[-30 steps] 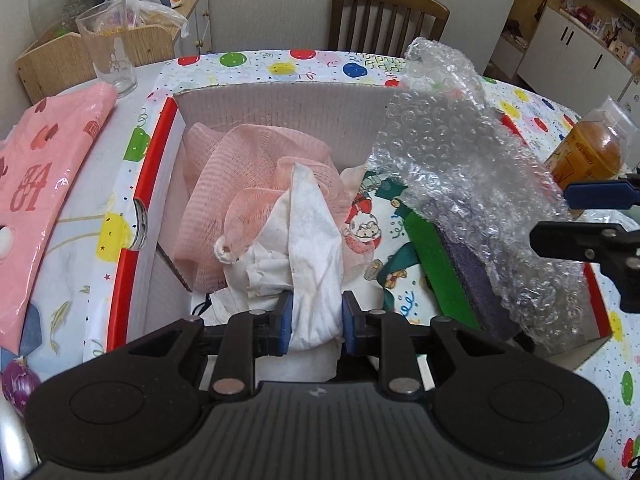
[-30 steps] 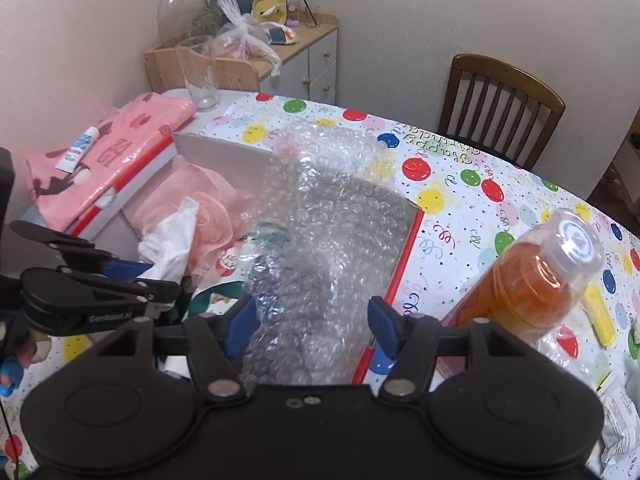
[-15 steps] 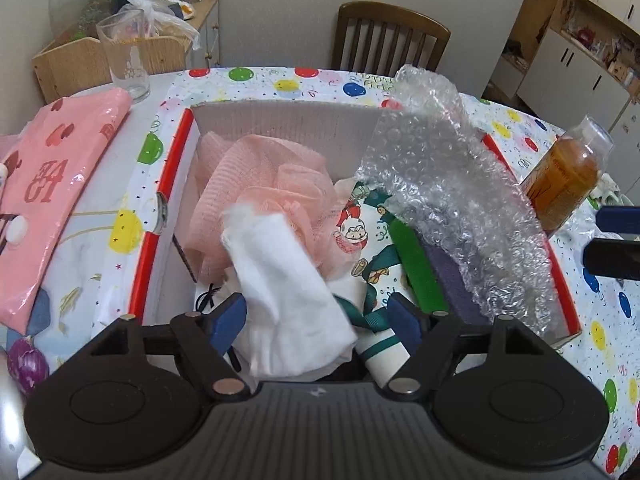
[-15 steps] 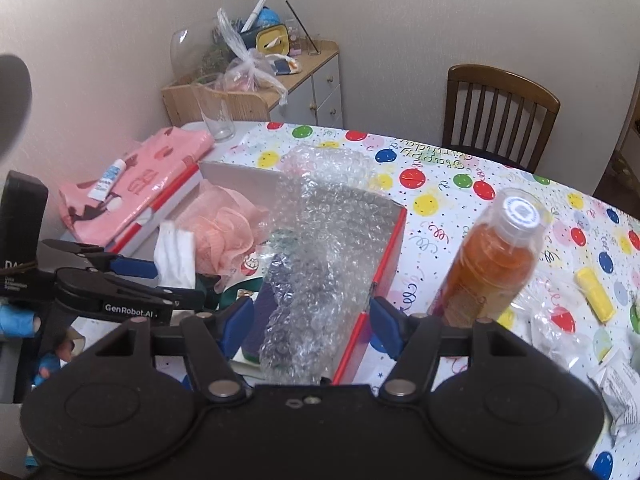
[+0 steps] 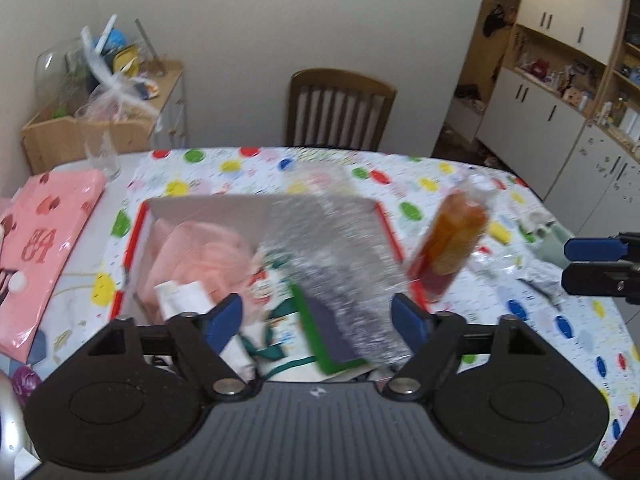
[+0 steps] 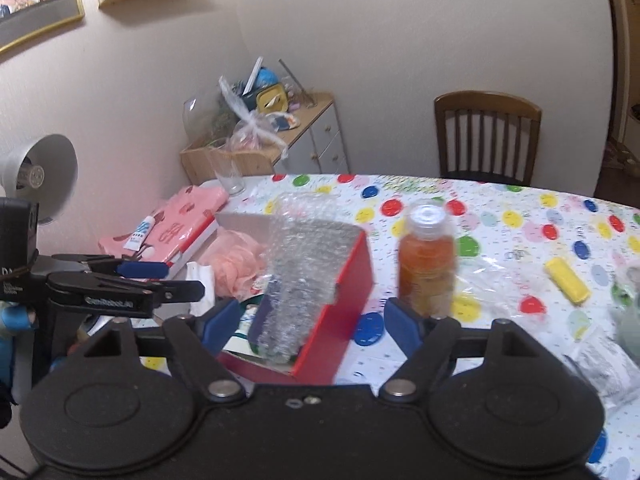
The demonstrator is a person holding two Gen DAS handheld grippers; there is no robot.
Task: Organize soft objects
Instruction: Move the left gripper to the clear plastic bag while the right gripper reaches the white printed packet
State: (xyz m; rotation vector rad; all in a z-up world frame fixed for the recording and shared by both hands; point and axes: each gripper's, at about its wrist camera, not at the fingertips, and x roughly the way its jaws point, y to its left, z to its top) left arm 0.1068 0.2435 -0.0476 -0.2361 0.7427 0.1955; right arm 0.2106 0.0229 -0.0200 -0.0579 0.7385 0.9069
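A red-edged cardboard box on the table holds pink mesh fabric, a white cloth, a cartoon-printed cloth and a sheet of bubble wrap that leans over a green-edged purple pad. My left gripper hovers above the box's near end. Its jaws are opening and nothing is pressed between them. My right gripper hangs back from the box's red side. Its jaws are opening too, clear of the bubble wrap.
An orange bottle stands just right of the box. A yellow bar and clear wrappers lie further right. A pink bag and a glass sit to the left, with a wooden chair behind the table.
The left gripper let go of the white cloth, opened wide and rose back from the box. The right gripper opened off the bubble wrap and drew back to the right.
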